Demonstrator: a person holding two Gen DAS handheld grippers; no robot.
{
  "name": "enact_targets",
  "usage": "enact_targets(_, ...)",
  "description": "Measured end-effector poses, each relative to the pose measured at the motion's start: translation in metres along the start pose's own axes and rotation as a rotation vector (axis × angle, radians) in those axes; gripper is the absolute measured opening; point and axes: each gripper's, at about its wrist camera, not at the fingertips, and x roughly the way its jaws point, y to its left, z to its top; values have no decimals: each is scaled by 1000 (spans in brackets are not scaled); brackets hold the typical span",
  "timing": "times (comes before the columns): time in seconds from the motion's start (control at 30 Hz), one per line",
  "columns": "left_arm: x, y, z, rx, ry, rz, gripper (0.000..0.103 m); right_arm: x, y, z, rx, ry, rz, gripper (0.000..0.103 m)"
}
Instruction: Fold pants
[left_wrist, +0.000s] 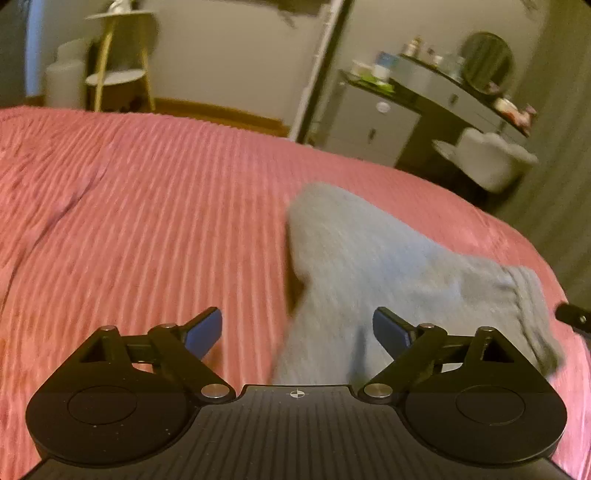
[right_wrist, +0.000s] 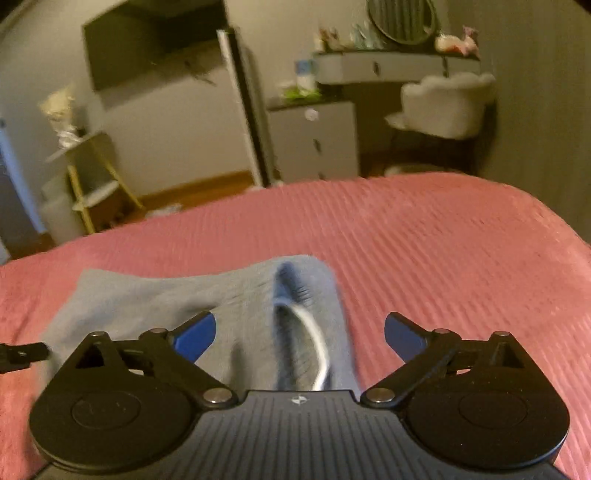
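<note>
Grey-blue pants (left_wrist: 369, 251) lie bunched on a pink ribbed bedspread (left_wrist: 129, 206). My left gripper (left_wrist: 297, 332) hovers just above their near part, its blue pads wide apart and touching no cloth. In the right wrist view the pants (right_wrist: 147, 295) show a ribbed waistband with a white drawstring (right_wrist: 319, 343). My right gripper (right_wrist: 299, 338) stands open over that waistband, holding nothing. The tip of the right gripper (left_wrist: 574, 317) shows at the left view's right edge, and the left gripper's tip (right_wrist: 22, 354) at the right view's left edge.
The bedspread (right_wrist: 461, 258) spreads out on all sides of the pants. Beyond the bed's far edge stand a white drawer unit (right_wrist: 317, 140), a vanity with a round mirror (right_wrist: 402, 18), a white chair (right_wrist: 443, 107), a yellow-legged shelf (right_wrist: 92, 177) and a wall-mounted dark screen (right_wrist: 155, 40).
</note>
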Motion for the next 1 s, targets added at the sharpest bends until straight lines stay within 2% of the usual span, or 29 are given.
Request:
enact_targets(0.07,-9,-11,-14,26,4,-3,95,-9,13,-19,-49,18,61,98)
enact_targets(0.13,-3,-29,-22,64,40,-24,95,-7,30,-37,-119,37,55,98)
enact_targets(0.2,2,-43,-28,102,94,-13,95,3,43,-53,-219,61,-9,98)
enact_targets(0.27,3,-47,-38,141,109,9,95,10,42,-65,-287,60,-101,98)
enact_targets(0.3,3,-45,-44,169,112,51,97,14,40,-65,-295,54,-140,98)
enact_targets(0.33,6,-44,-48,187,122,112,97,18,40,-62,-273,53,-165,98)
enact_targets(0.4,6,-32,-49,155,125,181,97,4,32,-57,-137,66,-183,98)
enact_targets(0.5,1,-7,-46,22,147,206,97,-26,32,-57,-37,22,-186,98)
enact_targets(0.57,-7,4,-49,-39,144,201,97,-48,34,-69,-26,13,-151,98)
enact_targets(0.7,-19,12,-63,-35,146,265,97,-79,40,-108,-30,57,-74,98)
enact_targets(0.77,-20,9,-68,-34,188,341,96,-91,42,-128,-48,87,-70,98)
enact_targets(0.83,-19,11,-79,-31,276,406,95,-102,46,-147,-60,119,-61,98)
enact_targets(0.9,-28,9,-86,-36,301,375,92,-108,50,-156,-47,139,-58,98)
enact_targets(1.0,-54,-10,-87,14,247,330,97,-113,47,-164,-6,164,-68,98)
